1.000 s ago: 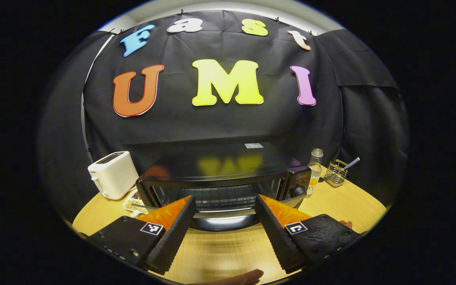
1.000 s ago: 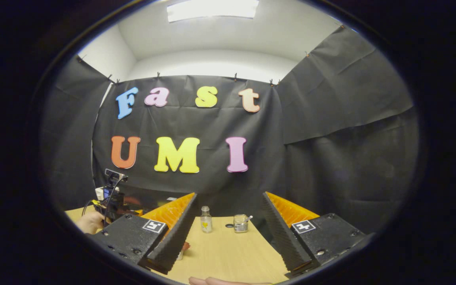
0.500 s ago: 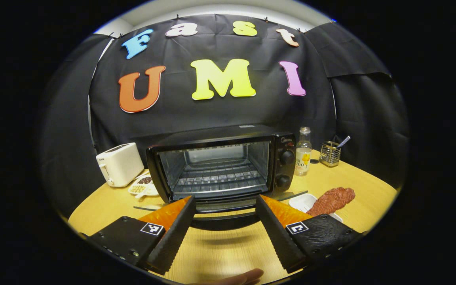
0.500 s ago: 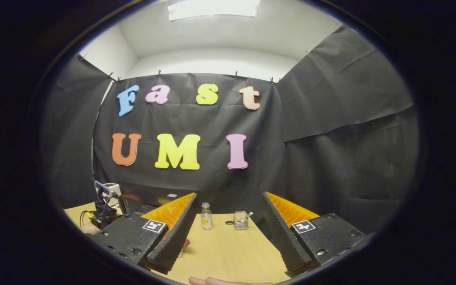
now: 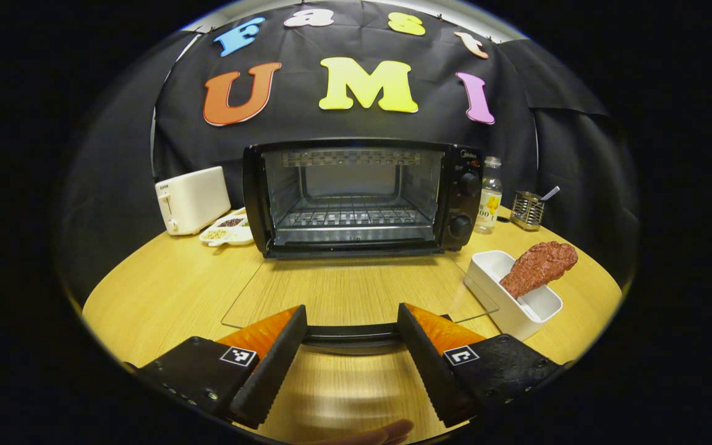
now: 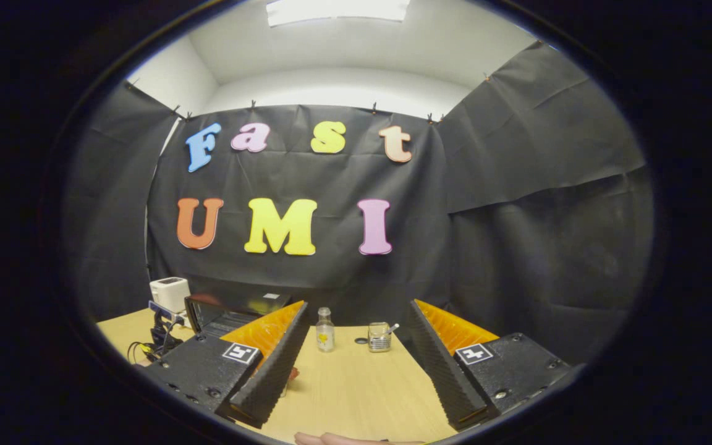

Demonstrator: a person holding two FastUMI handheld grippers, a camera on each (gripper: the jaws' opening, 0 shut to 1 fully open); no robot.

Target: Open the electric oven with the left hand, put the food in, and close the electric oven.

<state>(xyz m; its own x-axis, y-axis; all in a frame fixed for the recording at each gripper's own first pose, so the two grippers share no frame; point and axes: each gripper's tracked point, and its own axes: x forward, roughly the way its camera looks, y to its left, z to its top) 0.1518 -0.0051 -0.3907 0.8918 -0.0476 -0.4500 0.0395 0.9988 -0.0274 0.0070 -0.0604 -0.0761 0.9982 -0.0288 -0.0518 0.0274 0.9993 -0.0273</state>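
Frontally, oven point(image 5: 356, 194) door point(image 5: 356, 296) down, food point(image 5: 538, 267) in tray point(image 5: 512, 296); bottle point(image 6: 325, 330) between right gripper point(image 6: 353, 352) fingers

Ahead of the left gripper point(image 5: 351, 337): matt wood-grain tabletop point(image 5: 164, 290); glossy black oven point(image 5: 356, 194) with clear glass door point(image 5: 356, 296) and metal rack point(image 5: 350, 217); smooth white plastic toaster point(image 5: 191, 199); rough-surfaced meat point(image 5: 538, 267).

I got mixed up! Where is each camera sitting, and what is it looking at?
Left gripper view: rides the left gripper, low over the table, facing the open oven; its jaws frame the door handle.
Right gripper view: rides the right gripper, aimed at the wall; jaws apart.
Shared: oven, toaster, bottle.
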